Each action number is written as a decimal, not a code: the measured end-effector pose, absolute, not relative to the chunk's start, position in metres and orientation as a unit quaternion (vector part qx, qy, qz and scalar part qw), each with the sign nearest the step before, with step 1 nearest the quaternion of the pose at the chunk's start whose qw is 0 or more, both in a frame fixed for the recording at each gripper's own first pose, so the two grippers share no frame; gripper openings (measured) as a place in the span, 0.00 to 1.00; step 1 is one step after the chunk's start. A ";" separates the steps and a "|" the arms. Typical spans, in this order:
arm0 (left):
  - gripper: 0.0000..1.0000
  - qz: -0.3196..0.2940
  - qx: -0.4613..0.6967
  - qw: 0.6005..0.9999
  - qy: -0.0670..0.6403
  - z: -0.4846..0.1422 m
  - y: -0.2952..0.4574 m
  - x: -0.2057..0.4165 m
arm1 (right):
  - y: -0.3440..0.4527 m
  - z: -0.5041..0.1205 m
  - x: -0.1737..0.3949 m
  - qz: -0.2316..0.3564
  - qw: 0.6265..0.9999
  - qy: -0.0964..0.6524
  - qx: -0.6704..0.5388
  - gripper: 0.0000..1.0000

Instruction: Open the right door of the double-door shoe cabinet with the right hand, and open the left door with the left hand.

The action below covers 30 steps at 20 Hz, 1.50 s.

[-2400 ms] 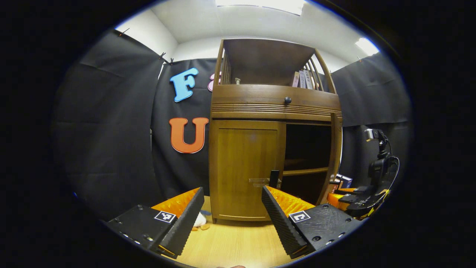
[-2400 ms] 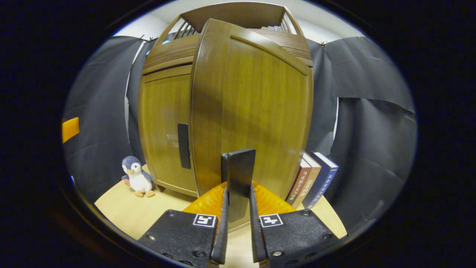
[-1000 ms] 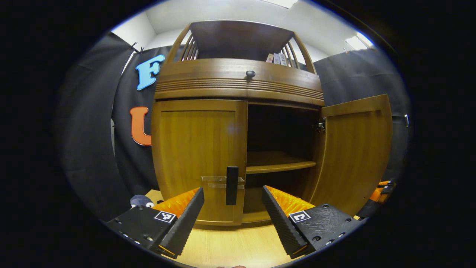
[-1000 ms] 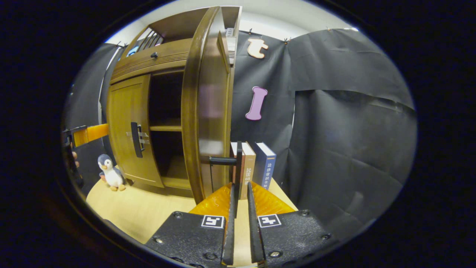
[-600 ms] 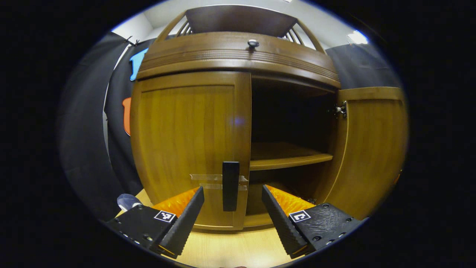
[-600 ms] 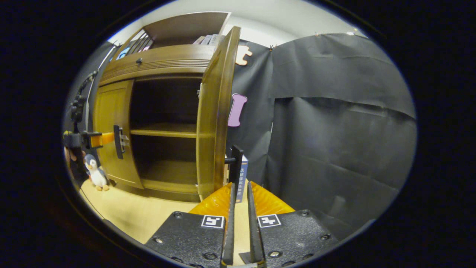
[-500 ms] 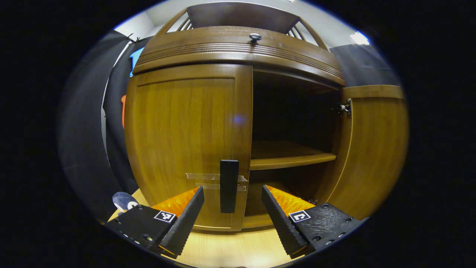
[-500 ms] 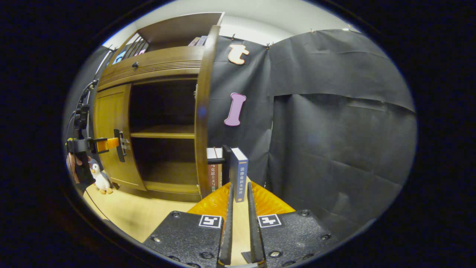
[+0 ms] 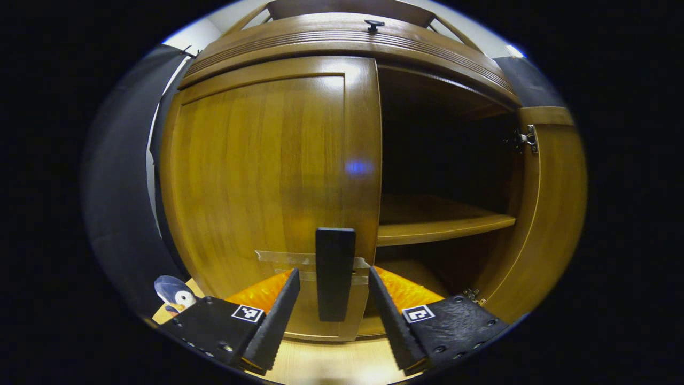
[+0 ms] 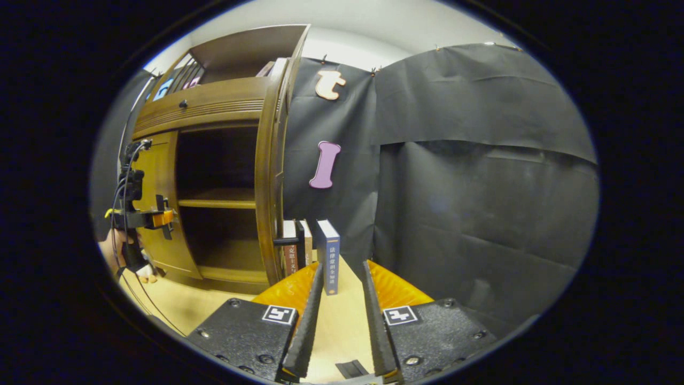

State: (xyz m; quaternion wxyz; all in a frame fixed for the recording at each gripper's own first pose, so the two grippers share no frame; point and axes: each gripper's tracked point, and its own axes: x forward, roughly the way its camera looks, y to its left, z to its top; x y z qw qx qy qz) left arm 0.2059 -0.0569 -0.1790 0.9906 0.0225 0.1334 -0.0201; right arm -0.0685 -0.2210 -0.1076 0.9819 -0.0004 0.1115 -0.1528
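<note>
While the left gripper stands spread with the left door's handle between its fingers, neither finger looks to be pressing on it yet, so the grasp is, by my reading, not made. That left door is shut against the cabinet; the right door stands swung wide, baring the shelf.

Chief risk: closing off-centre, so that one finger meets the handle first and the bar slips out when pulled. A straight pull instead of one following the hinge's arc could likewise twist the handle free. Tape strips sit on the door behind the handle; a fingertip may catch them.

Seen in the right gripper view, the right gripper is released, holding nothing, with its fingers a little apart, near the books standing by the desk's back edge beside the right door. Drifting forward, it could knock them over. A penguin toy stands by the cabinet's left corner, where the opening door may sweep it.
</note>
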 end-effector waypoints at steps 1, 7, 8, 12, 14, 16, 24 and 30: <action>0.62 -0.020 0.024 0.991 0.130 -0.178 -0.056 0.210 | -0.223 -0.108 -0.071 -0.155 0.981 0.113 0.001 0.51; 0.55 -0.035 0.033 0.991 0.126 -0.181 -0.061 0.220 | -0.223 -0.106 -0.074 -0.149 0.983 0.105 0.002 0.64; 0.55 -0.038 0.033 0.990 0.129 -0.183 -0.062 0.220 | -0.221 -0.105 -0.074 -0.147 0.984 0.104 0.003 0.65; 0.41 -0.039 0.038 0.989 0.138 -0.184 -0.054 0.216 | -0.214 -0.102 -0.074 -0.138 0.985 0.102 0.002 0.64; 0.31 -0.042 0.040 0.988 0.143 -0.183 -0.054 0.214 | -0.211 -0.101 -0.074 -0.136 0.985 0.102 -0.001 0.64; 0.34 -0.039 0.031 0.989 0.143 -0.182 -0.052 0.210 | -0.206 -0.099 -0.074 -0.133 0.986 0.100 -0.004 0.64; 0.27 -0.041 0.031 0.990 0.134 -0.177 -0.041 0.164 | -0.176 -0.096 -0.072 -0.101 0.990 0.096 -0.014 0.64; 0.27 -0.027 0.032 0.990 0.132 -0.172 -0.025 0.131 | -0.153 -0.090 -0.065 -0.077 0.993 0.085 -0.021 0.65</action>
